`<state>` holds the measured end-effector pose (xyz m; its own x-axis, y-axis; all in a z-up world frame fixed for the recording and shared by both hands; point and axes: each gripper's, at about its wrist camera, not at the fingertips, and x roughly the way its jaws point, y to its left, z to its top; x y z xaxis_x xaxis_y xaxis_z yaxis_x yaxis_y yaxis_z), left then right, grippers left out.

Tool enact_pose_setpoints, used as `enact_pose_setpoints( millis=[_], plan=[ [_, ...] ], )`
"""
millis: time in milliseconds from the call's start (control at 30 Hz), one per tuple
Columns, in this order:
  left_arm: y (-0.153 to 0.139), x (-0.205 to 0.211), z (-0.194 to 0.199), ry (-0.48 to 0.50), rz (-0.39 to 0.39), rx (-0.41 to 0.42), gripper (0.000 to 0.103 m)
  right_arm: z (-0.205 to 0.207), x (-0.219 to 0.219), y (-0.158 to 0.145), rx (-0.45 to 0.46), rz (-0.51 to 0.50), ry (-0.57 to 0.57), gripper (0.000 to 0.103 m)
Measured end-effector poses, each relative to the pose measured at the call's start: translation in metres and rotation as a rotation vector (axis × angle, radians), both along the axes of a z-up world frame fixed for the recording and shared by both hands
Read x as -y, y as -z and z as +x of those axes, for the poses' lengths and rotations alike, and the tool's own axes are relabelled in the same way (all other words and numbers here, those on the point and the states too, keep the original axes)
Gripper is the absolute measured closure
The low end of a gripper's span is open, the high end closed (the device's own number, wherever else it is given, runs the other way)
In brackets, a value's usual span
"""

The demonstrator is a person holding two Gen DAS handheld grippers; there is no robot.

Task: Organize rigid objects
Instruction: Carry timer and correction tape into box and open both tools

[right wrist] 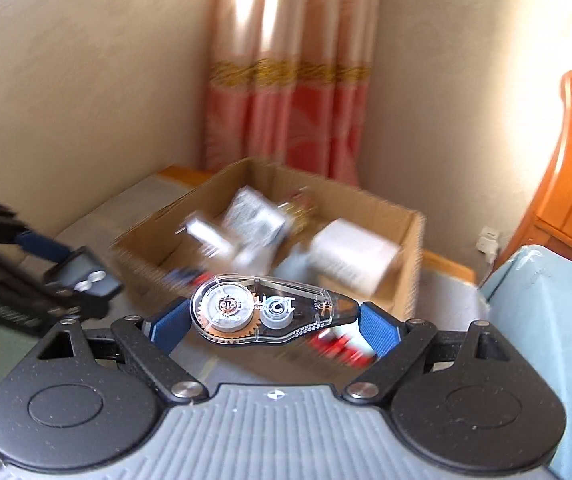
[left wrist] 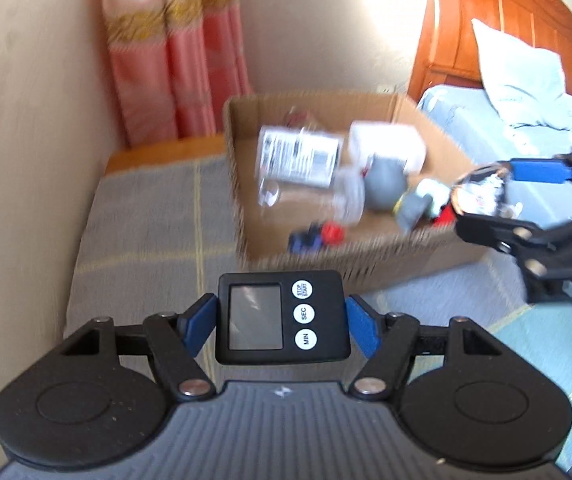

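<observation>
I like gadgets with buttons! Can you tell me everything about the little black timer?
The timer is a small black plastic square with rounded corners. It has a blank grey screen and three round white buttons marked STOP/START, SEC and MIN. The left gripper clamps its two sides with blue pads, holding it face-up in the air, short of the cardboard box.

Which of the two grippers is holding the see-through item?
The right gripper: its clear correction tape dispenser shows its gears, while the left gripper clamps an opaque black timer.

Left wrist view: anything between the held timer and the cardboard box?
Nothing. In the left wrist view only bare grey plaid cover shows between the timer, clamped in the left gripper, and the cardboard box near wall.
</observation>
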<state>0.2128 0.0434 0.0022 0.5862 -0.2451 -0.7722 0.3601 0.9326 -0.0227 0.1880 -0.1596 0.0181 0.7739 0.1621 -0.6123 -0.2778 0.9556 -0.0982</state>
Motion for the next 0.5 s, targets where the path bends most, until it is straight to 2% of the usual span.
enact_pose_setpoints(
  millis=[167,267,333,400,500],
  plan=[
    [-0.018,0.021,0.033,0.037,0.007,0.052,0.034,0.047,0.026,0.005,-0.035,0.071,0.093,0.010],
    [-0.023,0.035,0.057,0.036,0.012,0.073,0.034,0.067,0.029,0.012,-0.038,0.060,0.136,0.010],
    [-0.021,0.046,0.072,0.034,0.029,0.081,0.034,0.074,0.033,0.016,-0.054,0.065,0.139,0.009],
    [-0.016,0.055,0.088,0.027,0.049,0.082,0.034,0.079,0.033,0.017,-0.075,0.070,0.140,0.000],
    [-0.007,0.064,0.105,0.005,0.078,0.080,0.033,0.075,0.031,0.015,-0.079,0.055,0.140,0.000]
  ],
)
